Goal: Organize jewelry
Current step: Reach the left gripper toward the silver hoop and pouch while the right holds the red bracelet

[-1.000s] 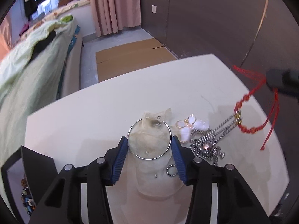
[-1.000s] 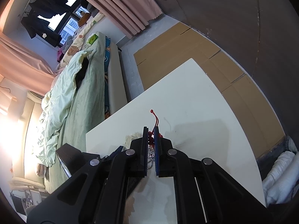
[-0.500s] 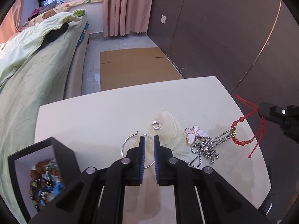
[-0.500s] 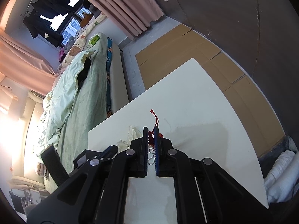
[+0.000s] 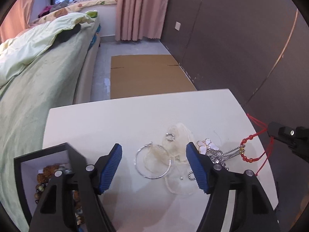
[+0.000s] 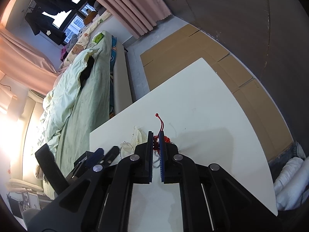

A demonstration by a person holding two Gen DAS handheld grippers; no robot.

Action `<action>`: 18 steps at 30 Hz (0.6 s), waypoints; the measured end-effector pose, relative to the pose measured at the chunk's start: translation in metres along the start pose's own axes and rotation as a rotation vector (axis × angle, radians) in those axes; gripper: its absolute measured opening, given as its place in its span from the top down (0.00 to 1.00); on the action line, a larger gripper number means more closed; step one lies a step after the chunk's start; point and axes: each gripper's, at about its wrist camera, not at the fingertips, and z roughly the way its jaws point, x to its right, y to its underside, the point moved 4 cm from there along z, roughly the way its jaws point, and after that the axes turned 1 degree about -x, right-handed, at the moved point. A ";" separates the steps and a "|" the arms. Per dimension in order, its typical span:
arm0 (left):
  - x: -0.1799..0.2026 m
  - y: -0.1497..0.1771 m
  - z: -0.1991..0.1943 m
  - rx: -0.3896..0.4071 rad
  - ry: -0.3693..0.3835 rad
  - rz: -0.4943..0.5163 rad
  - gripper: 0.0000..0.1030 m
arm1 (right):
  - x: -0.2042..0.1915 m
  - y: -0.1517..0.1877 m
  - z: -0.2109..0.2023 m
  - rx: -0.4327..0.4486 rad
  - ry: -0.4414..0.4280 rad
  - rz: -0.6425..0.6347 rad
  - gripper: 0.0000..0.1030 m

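Note:
My left gripper [image 5: 154, 148] hovers over the white table [image 5: 115, 123], its jaws opening. A silver hoop [image 5: 136, 161] lies flat on the table between the blue pads, touched by neither. Half under the hoop is a translucent pouch [image 5: 179, 133] with a small ring clip [image 5: 170, 136] on it. To the right sit a white butterfly pendant [image 5: 207, 145] and a steel chain [image 5: 222, 157]. My right gripper [image 6: 156, 135] is shut on the red bead bracelet [image 5: 249, 156], whose cord [image 6: 160, 123] sticks out past the pads.
An open black box [image 5: 38, 152] with several bead bracelets stands at the table's left front corner, beside my left gripper. A bed [image 5: 38, 77] runs along the left. Flat cardboard [image 5: 146, 73] lies on the floor beyond the table, and a dark wall stands to the right.
The left jaws stood around the hoop, shut, and now stand open again. That gripper drew back and up, and the hoop slid left, partly off the pouch. The right gripper stayed still.

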 end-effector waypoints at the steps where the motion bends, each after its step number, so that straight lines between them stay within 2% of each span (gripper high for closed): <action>1: 0.003 0.000 0.004 -0.001 -0.011 0.006 0.37 | -0.001 0.001 0.000 0.002 0.001 0.002 0.93; 4: 0.007 0.002 0.016 -0.019 -0.045 0.001 0.44 | -0.001 0.001 0.001 0.001 0.000 0.004 0.93; 11: 0.013 0.016 0.041 -0.082 -0.128 0.012 0.44 | 0.001 0.000 0.001 -0.004 -0.006 0.000 0.93; 13: 0.017 0.020 0.041 -0.065 -0.160 0.035 0.43 | 0.002 -0.001 0.001 -0.009 -0.009 -0.002 0.93; 18: 0.018 0.027 0.041 -0.060 -0.163 0.031 0.44 | 0.002 -0.001 0.000 -0.012 -0.011 -0.004 0.93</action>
